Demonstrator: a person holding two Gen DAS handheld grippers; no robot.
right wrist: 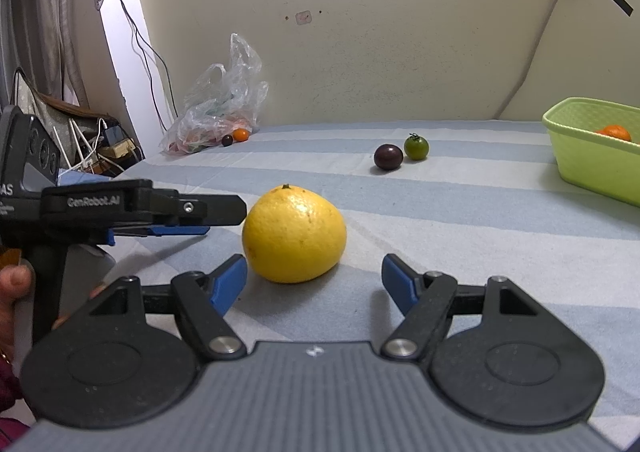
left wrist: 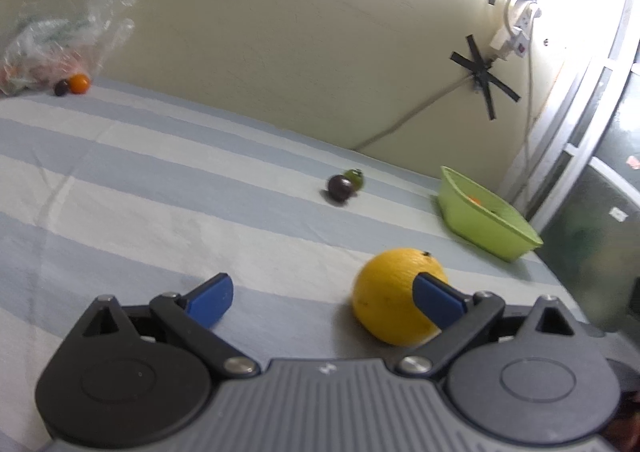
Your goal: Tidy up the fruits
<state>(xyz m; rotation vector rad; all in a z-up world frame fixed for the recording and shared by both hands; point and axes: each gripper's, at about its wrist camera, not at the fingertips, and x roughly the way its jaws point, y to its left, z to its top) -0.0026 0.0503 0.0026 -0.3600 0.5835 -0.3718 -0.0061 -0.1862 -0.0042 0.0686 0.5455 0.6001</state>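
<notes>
A big yellow citrus fruit [right wrist: 294, 234] lies on the striped cloth just ahead of my open right gripper [right wrist: 314, 280]. It also shows in the left wrist view [left wrist: 394, 298], partly behind the right finger of my open left gripper [left wrist: 322, 298]. The left gripper [right wrist: 192, 217] hovers to the fruit's left in the right wrist view. A dark purple fruit [right wrist: 388, 157] and a green tomato [right wrist: 416, 147] lie farther back, also in the left wrist view as the purple fruit [left wrist: 340, 187] and the tomato [left wrist: 355, 177]. A green basket [right wrist: 592, 156] holds an orange fruit [right wrist: 614, 132].
A clear plastic bag [right wrist: 218, 112] with produce sits at the back left by the wall, with a small orange fruit [right wrist: 241, 134] and a small dark fruit [right wrist: 227, 140] beside it. The basket [left wrist: 486, 218] stands at the cloth's right edge. Cables and clutter lie beyond the left edge.
</notes>
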